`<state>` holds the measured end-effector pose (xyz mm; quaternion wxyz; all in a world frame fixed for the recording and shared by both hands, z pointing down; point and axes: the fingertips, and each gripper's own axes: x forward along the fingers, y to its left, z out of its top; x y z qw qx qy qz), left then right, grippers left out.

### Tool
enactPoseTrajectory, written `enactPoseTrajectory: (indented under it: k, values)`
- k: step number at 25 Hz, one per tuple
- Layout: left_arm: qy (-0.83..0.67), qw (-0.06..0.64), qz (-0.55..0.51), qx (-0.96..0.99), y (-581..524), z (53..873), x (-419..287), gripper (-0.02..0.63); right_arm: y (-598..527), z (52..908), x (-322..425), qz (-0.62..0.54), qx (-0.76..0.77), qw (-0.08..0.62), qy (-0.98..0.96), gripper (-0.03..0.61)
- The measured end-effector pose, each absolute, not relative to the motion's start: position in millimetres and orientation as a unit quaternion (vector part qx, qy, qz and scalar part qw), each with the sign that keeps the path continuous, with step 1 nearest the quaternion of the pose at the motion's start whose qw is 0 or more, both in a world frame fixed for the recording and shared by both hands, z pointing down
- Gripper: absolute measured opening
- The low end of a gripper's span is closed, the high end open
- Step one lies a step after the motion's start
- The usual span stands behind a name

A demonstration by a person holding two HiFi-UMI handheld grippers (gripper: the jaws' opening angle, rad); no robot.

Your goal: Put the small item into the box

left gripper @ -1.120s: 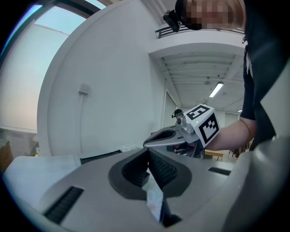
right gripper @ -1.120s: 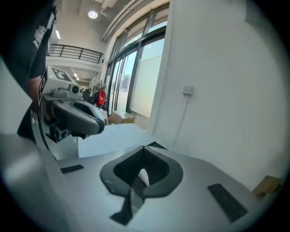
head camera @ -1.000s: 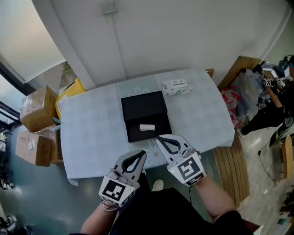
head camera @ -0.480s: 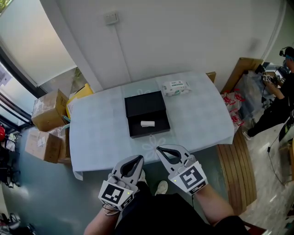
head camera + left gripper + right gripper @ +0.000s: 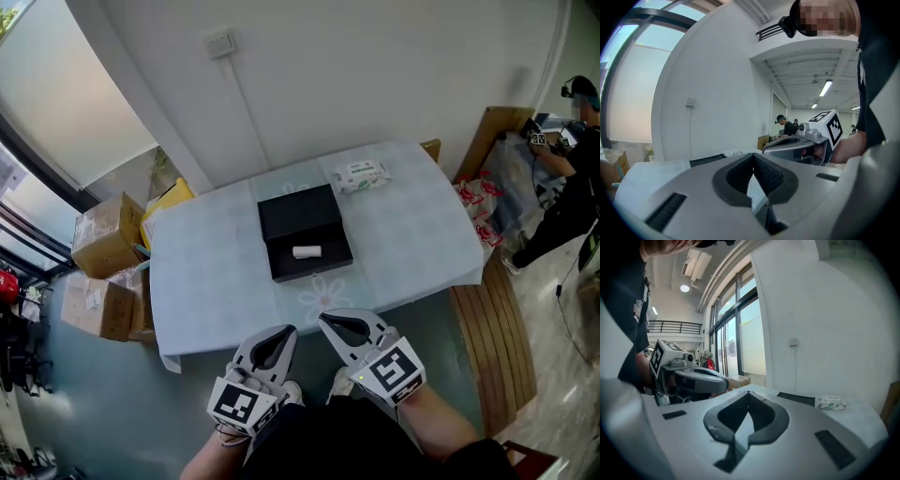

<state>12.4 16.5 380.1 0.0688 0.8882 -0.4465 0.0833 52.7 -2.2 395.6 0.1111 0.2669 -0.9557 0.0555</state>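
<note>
An open black box (image 5: pixel 306 232) lies in the middle of the table (image 5: pixel 216 281), its lid flat at the far side. A small white cylinder (image 5: pixel 307 251) rests inside the near half. My left gripper (image 5: pixel 283 332) and right gripper (image 5: pixel 327 322) hang side by side below the table's near edge, well back from the box, both shut and empty. In the left gripper view the tips (image 5: pixel 753 154) meet with nothing between them, and the right gripper view shows its tips (image 5: pixel 748 393) closed the same way.
A white wipes packet (image 5: pixel 360 175) lies at the table's far right. Cardboard boxes (image 5: pixel 108 234) and a yellow bag (image 5: pixel 165 201) stand on the floor to the left. Wooden boards (image 5: pixel 494 323) lean at the right, where a person (image 5: pixel 572 192) stands.
Both grippers have drawn back from the table's near edge toward me; the table now sits farther off in the head view. The box and white cylinder have not moved.
</note>
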Motion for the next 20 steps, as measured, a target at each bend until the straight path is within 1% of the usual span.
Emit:
enactPoseTrajectory:
  k: [10, 20]
  values:
    - [-0.417, 0.074, 0.069, 0.903, 23.3, 378.7, -20.3, 0.008, 12.2, 391.0, 22.2, 0.056, 0.295, 0.123, -0.946, 0.009]
    - [-0.381, 0.069, 0.05, 0.921, 32.5, 373.7, -50.0, 0.008, 31.6, 383.1, -2.1, 0.068, 0.345, 0.116, -0.929, 0.009]
